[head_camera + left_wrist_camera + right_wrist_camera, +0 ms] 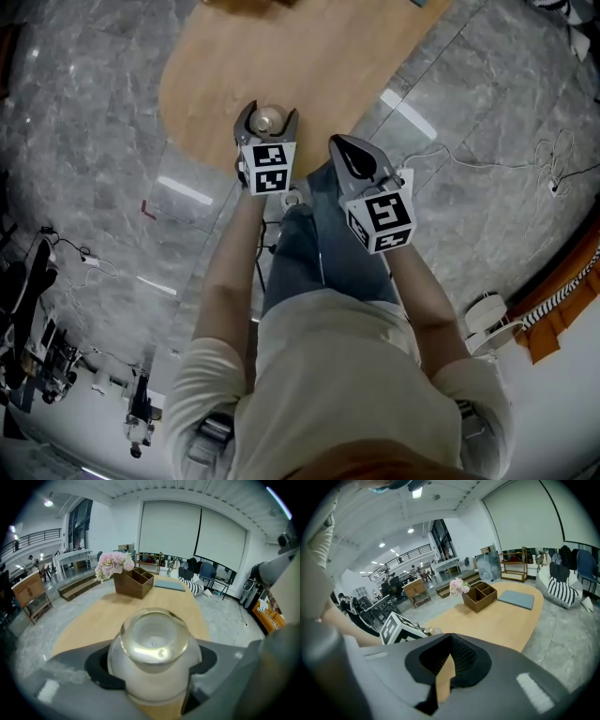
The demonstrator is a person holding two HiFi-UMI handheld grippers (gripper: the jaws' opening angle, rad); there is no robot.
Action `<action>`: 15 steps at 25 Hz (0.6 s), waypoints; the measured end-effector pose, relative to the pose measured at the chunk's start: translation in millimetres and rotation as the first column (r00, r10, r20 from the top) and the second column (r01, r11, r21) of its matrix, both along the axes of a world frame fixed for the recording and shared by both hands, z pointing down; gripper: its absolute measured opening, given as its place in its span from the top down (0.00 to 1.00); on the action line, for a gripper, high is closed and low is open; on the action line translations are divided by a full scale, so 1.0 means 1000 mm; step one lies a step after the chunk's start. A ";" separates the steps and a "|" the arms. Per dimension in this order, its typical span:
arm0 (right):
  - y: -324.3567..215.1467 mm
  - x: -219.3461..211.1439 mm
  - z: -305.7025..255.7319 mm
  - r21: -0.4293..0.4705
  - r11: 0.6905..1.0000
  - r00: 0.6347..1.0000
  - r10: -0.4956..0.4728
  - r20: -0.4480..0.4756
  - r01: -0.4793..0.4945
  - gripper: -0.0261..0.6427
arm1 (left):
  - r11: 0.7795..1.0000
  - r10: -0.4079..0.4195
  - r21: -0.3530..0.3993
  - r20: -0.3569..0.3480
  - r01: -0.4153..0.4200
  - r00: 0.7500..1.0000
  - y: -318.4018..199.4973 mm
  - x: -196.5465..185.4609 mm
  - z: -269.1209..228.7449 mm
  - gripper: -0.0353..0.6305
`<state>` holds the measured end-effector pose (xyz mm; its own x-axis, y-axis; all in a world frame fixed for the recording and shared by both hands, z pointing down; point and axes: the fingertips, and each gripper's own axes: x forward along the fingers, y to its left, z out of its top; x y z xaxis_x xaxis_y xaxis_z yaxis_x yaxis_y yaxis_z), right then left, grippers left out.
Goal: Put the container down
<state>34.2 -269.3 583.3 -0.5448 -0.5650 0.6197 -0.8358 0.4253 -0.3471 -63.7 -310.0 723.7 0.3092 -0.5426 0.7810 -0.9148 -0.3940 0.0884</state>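
Note:
The container (153, 641) is a small round clear glass jar with a thick rim, seen upright. My left gripper (151, 670) is shut on it, a black pad on each side of its belly. In the head view the left gripper (267, 125) holds the jar (269, 118) over the near end of the wooden table (309, 66); whether the jar touches the top I cannot tell. My right gripper (349, 155) is shut and holds nothing, off the table's near edge to the right. In the right gripper view its jaws (450, 641) meet at the tips.
A wooden box (134, 582) with pink flowers (114, 564) stands at the table's far end, a grey-blue pad (169, 586) beside it. A grey stone floor (84, 141) surrounds the table. Cables (525, 164) lie on the floor at the right.

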 end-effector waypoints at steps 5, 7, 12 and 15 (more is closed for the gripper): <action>-0.002 -0.001 0.023 -0.040 0.999 1.000 -0.019 0.014 0.020 0.96 | 1.000 -0.020 -0.010 0.034 0.021 0.999 -0.013 0.002 0.035 0.43; -0.003 -0.002 0.030 -0.054 0.998 1.000 -0.021 0.020 0.022 0.96 | 1.000 -0.017 -0.003 0.043 0.017 0.999 -0.020 0.004 0.043 0.43; -0.003 -0.003 0.041 -0.081 0.996 0.999 -0.028 0.030 0.030 0.96 | 1.000 -0.017 0.012 0.057 0.017 0.998 -0.032 0.006 0.057 0.43; -0.005 -0.002 0.047 -0.093 0.995 0.999 -0.030 0.031 0.032 0.96 | 1.000 -0.015 0.021 0.067 0.014 0.998 -0.039 0.008 0.063 0.43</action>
<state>32.6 -274.0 630.3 -0.5798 -0.4881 0.6524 -0.8117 0.4155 -0.4105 -55.4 -348.8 787.0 0.2486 -0.5624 0.7886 -0.9241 -0.3816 0.0192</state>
